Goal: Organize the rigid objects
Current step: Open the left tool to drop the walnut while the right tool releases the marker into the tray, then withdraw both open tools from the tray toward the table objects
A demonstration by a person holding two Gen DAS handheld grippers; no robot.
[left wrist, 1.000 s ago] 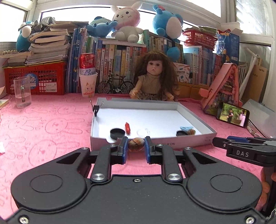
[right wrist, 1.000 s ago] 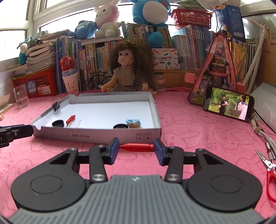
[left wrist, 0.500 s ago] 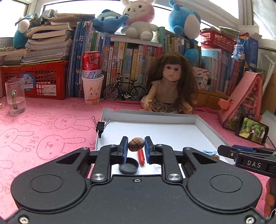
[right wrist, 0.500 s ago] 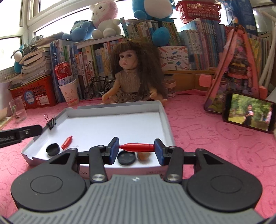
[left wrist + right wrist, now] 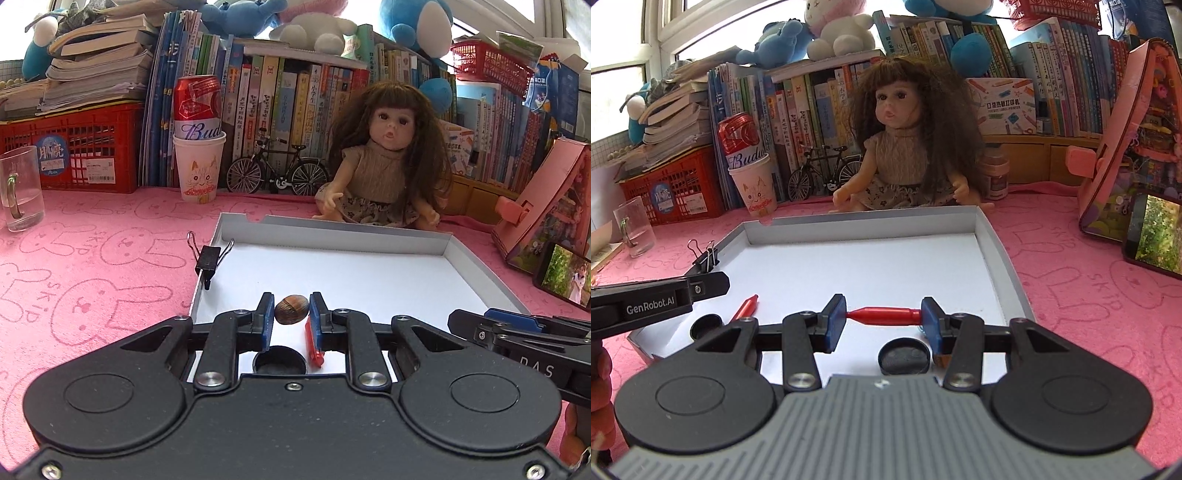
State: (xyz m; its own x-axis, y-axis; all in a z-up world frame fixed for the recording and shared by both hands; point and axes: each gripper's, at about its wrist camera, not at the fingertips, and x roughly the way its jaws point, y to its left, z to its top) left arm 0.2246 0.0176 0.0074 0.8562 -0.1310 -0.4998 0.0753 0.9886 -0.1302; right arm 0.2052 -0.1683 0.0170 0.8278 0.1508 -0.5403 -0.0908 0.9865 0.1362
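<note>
Left gripper (image 5: pixel 291 314): fingers clamped a brown striped nut (image 5: pixel 291 309) above the white tray (image 5: pixel 369 275)
Right gripper (image 5: pixel 883 318): fingers held a glossy red pen cap (image 5: pixel 886 316) endwise over the tray

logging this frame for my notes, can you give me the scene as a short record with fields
left gripper: shut on a brown nut, held over the tray
right gripper: shut on a red piece, gripped end to end over the tray
tray: shallow white box on the pink mat
in tray: two black caps, second red piece
tray left wall: black binder clip clipped on
behind tray: seated doll
</note>
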